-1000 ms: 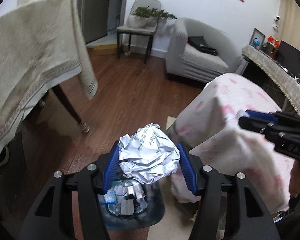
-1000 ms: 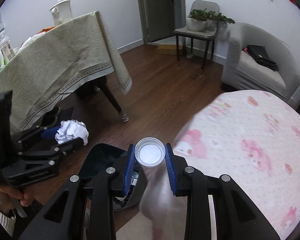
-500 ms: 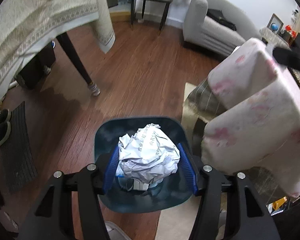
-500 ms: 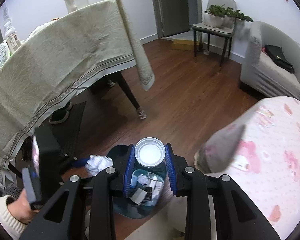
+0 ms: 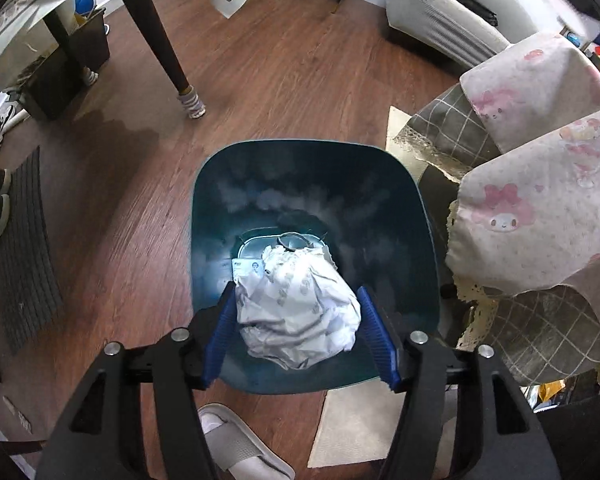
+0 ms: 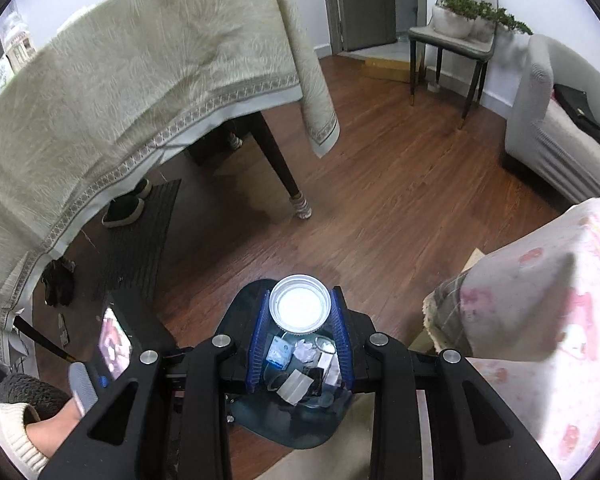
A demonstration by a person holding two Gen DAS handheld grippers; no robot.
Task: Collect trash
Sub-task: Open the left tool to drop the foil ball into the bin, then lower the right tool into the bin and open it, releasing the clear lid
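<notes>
now the left gripper [image 5: 298, 330] fingers, just opening, flank crumpled paper [image 5: 296, 308] over the bin [image 5: 416, 240]; right gripper [image 6: 300, 338] pinches a cap [image 6: 300, 308].

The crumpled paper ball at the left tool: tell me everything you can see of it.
The crumpled paper ball is white, creased sheet with faint grey print, wadded into a rough lump. It sits between the blue pads of the left tool, whose jaws have just been opening; a gap shows at the right pad, contact at the left is unclear. It hangs over the mouth of the dark teal bin, above other litter.
</notes>
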